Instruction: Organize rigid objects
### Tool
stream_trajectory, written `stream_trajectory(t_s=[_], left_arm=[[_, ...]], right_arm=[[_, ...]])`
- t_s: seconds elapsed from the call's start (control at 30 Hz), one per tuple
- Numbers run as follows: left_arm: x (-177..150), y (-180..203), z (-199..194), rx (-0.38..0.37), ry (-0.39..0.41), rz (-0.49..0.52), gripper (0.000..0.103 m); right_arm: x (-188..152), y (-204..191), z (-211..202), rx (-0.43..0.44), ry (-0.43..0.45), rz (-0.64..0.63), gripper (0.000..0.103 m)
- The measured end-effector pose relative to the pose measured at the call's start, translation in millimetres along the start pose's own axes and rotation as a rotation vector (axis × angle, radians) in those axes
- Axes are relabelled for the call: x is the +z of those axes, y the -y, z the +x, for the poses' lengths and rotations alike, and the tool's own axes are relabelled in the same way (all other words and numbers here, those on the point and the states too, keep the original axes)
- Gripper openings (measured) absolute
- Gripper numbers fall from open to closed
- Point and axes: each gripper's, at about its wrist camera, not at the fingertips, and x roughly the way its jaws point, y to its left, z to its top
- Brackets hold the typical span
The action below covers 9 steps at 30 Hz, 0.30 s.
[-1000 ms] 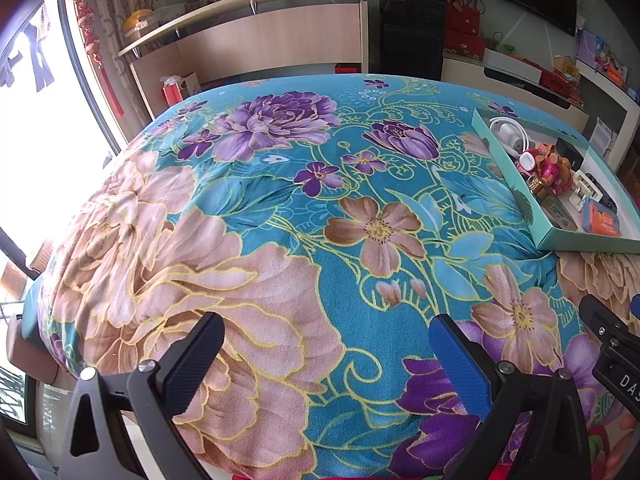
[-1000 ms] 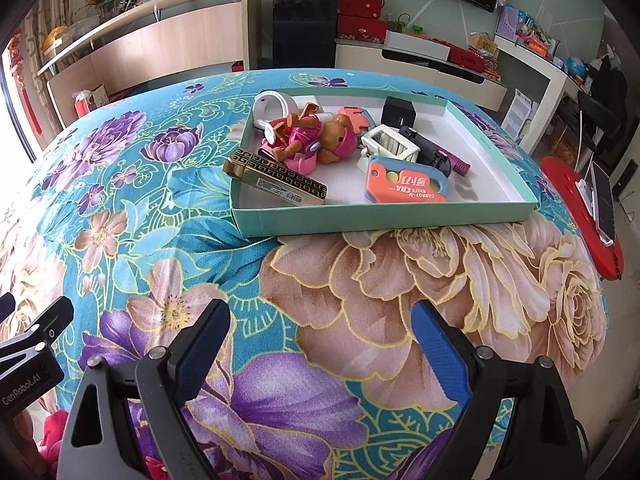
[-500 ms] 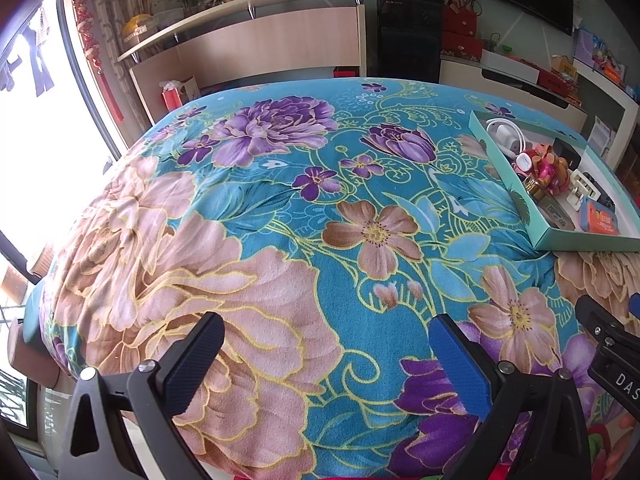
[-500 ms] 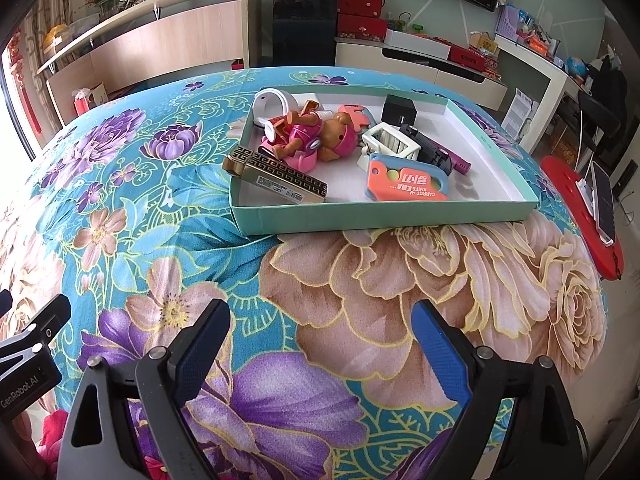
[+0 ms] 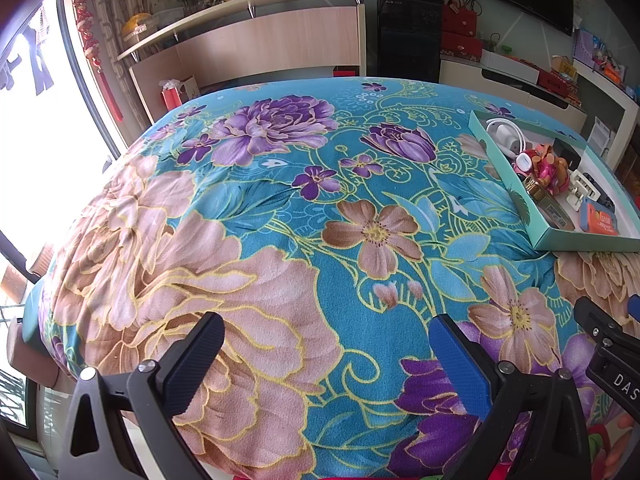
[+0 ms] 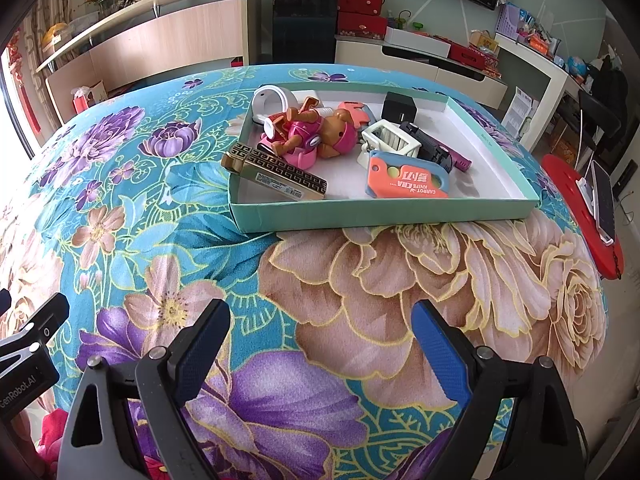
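Right gripper (image 6: 320,344) spread wide, nothing between its blue pads (image 6: 438,354), hanging over the floral blanket (image 6: 360,280) near its front edge. Left gripper (image 5: 326,354) likewise wide apart and empty, over the pink peony part of the blanket, side by side with the right one.

Ahead of the right gripper, well apart from it: shallow teal tray (image 6: 384,214) with white inside, sitting flat on the blanket. All the loose rigid items are inside it:
- pink and brown toy figure (image 6: 316,132), lying on its side, mid-left
- long gold box with black key-pattern (image 6: 276,174), diagonal; its far end sticks out over the tray's left wall
- orange toy "carrot knife" with blue-grey back (image 6: 408,180), flat, front centre
- white slotted plastic piece (image 6: 390,138), just behind the knife, touching it
- black and purple item (image 6: 434,148), to the right of the white piece; can't tell what it is
- small black cube (image 6: 398,106), near the back wall
- white ring-shaped holder (image 6: 272,102), back left corner
- salmon piece behind the figure, mostly hidden

From the left wrist view the tray is at far right, well apart from the left gripper.
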Motion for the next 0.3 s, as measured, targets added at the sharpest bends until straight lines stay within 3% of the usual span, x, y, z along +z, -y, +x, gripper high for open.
stream_trajectory(t_s=[0.3], left_arm=[[-0.8,1.5,0.0,-0.002,0.003,0.008,0.103]], right_arm=[[-1.7,1.0,1.7,0.003,-0.005,0.002,0.092]])
